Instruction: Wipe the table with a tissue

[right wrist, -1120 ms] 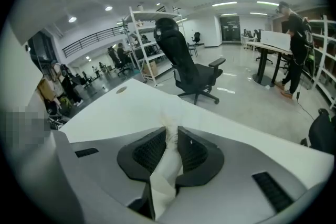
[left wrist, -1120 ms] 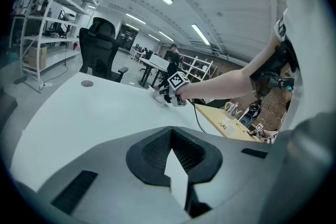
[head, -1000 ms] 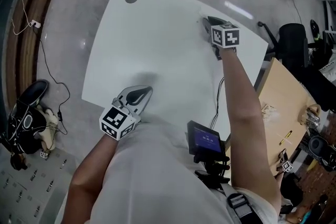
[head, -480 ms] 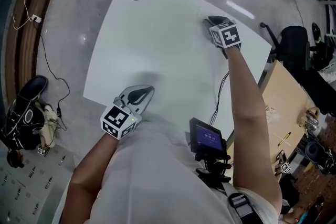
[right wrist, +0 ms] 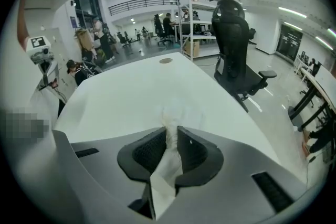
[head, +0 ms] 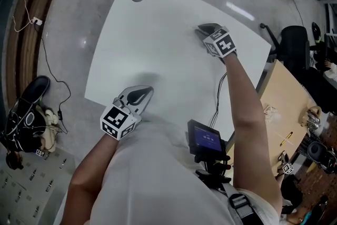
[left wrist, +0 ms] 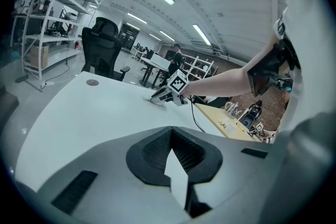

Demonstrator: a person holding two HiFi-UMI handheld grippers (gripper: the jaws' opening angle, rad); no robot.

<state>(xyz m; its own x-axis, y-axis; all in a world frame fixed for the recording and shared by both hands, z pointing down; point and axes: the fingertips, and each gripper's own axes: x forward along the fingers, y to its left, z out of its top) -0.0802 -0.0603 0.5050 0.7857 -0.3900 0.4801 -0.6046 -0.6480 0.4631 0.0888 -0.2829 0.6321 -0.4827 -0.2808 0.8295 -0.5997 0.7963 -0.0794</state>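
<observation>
head view | tissue (right wrist: 168, 165) hidden under right gripper (head: 202, 29) | table (head: 158, 34) edge behind torso (head: 152, 176) (person's)

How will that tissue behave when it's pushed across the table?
Probably floppy: the tissue bunches and creases where the right tongs pinch it. It looks light, so it should slide only while pressed down. The table looks smooth and glossy, so expect little drag, though thin paper could tear.

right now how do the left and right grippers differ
The right gripper is shut on the tissue, which sticks out past its tips; the left gripper is shut with no tissue showing past its tips. The right gripper reaches far across the table; the left gripper sits at the table's near edge, close to the person. Both point out over the white table.
</observation>
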